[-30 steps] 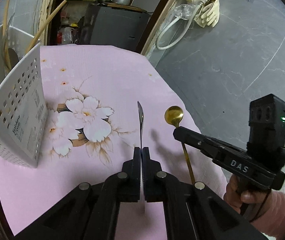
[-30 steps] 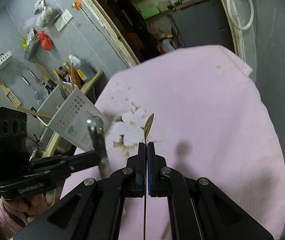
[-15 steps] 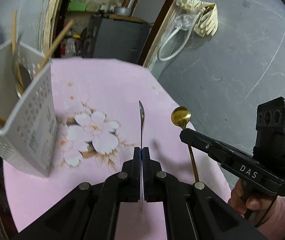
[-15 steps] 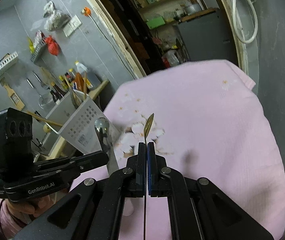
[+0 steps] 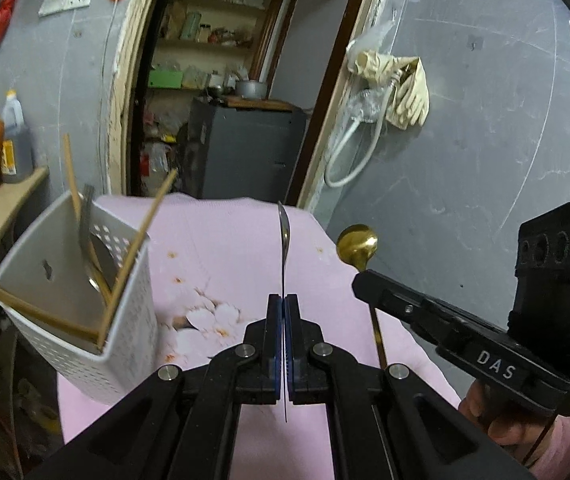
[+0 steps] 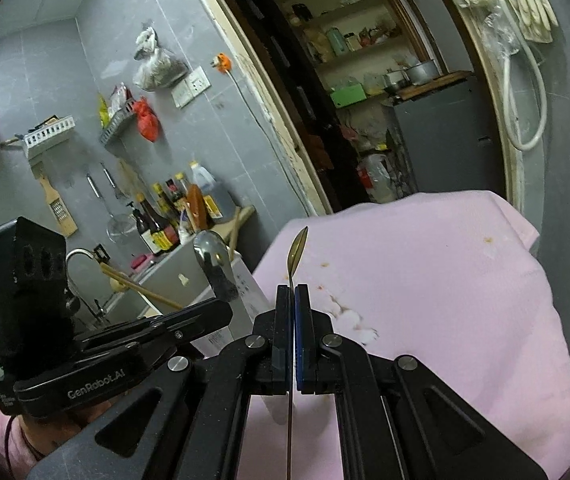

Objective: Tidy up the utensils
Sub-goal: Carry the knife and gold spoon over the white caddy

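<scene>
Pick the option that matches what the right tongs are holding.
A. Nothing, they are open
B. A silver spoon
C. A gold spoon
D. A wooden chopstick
C. The right tongs are shut on the thin handle of the gold spoon, its bowl pointing up; the silver spoon is in the left tongs.

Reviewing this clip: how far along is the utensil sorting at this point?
Partly done. The white perforated holder already contains chopsticks and at least one metal utensil. In hand: the left tool is shut on a silver spoon, and the right tool is shut on a gold spoon, both above the pink cloth. Left: placing both spoons in the holder. No other loose utensils show on the cloth.
</scene>
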`<state>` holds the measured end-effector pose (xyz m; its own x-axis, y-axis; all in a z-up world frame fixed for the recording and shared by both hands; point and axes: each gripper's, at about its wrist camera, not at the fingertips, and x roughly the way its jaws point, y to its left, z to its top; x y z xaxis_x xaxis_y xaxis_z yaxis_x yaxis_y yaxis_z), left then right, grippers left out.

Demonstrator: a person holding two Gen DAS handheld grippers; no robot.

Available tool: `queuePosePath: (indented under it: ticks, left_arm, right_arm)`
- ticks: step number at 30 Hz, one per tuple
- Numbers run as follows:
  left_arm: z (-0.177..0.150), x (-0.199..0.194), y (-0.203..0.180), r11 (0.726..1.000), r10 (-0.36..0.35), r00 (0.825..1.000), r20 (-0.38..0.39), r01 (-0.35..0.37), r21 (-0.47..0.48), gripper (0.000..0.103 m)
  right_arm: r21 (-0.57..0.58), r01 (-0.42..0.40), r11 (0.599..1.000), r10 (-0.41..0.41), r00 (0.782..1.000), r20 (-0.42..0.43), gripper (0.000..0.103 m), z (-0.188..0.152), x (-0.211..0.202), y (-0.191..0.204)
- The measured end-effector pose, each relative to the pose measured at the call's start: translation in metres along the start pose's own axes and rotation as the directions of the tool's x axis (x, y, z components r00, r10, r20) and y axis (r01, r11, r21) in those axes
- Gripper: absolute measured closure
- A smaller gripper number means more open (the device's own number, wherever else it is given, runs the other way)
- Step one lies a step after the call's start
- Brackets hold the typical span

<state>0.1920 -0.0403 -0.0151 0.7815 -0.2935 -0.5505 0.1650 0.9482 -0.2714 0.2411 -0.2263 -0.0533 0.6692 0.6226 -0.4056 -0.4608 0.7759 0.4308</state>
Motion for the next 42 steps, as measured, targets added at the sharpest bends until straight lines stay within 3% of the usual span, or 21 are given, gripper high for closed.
queuePosePath:
  ticks: [14,24,30,36,42]
  left_arm:
    - [0.039,-0.038,0.020,0.996,0.092,0.990,0.103,-0.091,-0.016,0.101]
    - [0.074,-0.065,0.043,0.982,0.190,0.964,0.188,-0.189,-0.021,0.101]
    - [0.092,-0.076,0.063,0.974,0.228,0.944,0.238,-0.221,-0.057,0.101]
    - [0.096,-0.073,0.082,0.967,0.255,0.931,0.261,-0.238,-0.096,0.101]
    - [0.085,-0.059,0.093,0.958,0.286,0.926,0.246,-0.269,-0.102,0.101]
  right_arm:
    - [-0.061,-0.136,0.989,0.142,0.983,0.113,0.101,0.047,0.013,0.045]
    - [-0.149,-0.212,0.966,0.237,0.956,0.173,0.101,0.084,0.031,0.091]
    - [-0.169,-0.278,0.945,0.312,0.924,0.220,0.101,0.106,0.045,0.112]
    - [-0.154,-0.337,0.929,0.365,0.900,0.237,0.101,0.110,0.071,0.118]
    - [-0.114,-0.354,0.928,0.370,0.906,0.203,0.101,0.090,0.103,0.107]
